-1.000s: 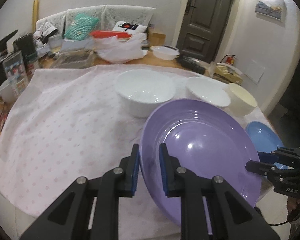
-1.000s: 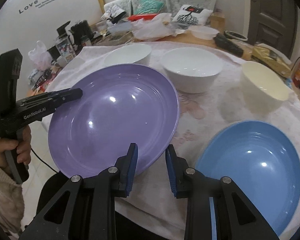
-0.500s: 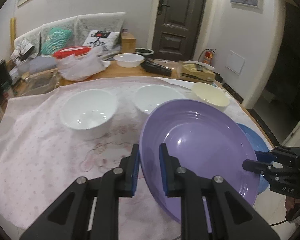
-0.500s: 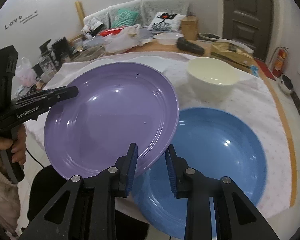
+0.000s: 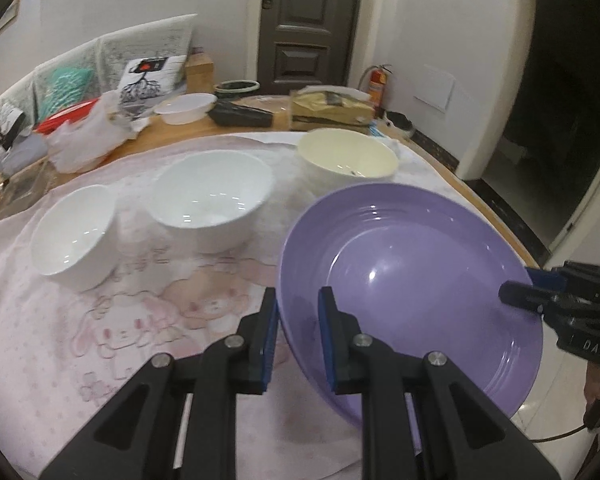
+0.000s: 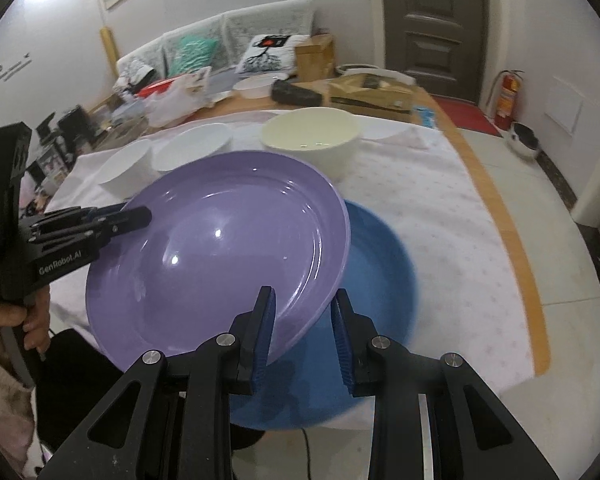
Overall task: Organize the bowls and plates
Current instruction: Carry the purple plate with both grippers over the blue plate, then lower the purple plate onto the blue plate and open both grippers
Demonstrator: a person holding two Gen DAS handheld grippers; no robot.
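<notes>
1. Purple plate [image 5: 412, 276], left wrist view: it is held up off the table, tilted, near and to the right in the scene. The left gripper [image 5: 298, 334] pinches its near-left rim between blue pads; the right gripper [image 5: 540, 286] nips the right rim from the opposite side.
2. Same view, the risk: each grip catches only a thin strip of rim. If the two hands drift apart or roll unevenly, the glossy plate could twist out of one pinch and fall on the pink tablecloth [image 5: 100, 320] or off the near table edge.
3. Same view: the cream bowl [image 5: 348, 156] sits just beyond the plate's far rim, with the larger white bowl [image 5: 214, 196] and the smaller white bowl [image 5: 74, 236] further left. A push forward could knock the cream one.
4. Right wrist view: the right gripper [image 6: 304, 332] is pressed onto the plate's near-right rim, and the left gripper [image 6: 138, 216] clamps the left rim, a hand [image 6: 16, 320] on its handle.
5. Only this view shows the blue plate [image 6: 380, 272], lying flat on the cloth beneath and right of the purple one; the left view hides it entirely. Lowering off-centre could land rim on rim and chip or slide.
6. Only the left view shows both white bowls whole, and the cartoon print on the cloth.
</notes>
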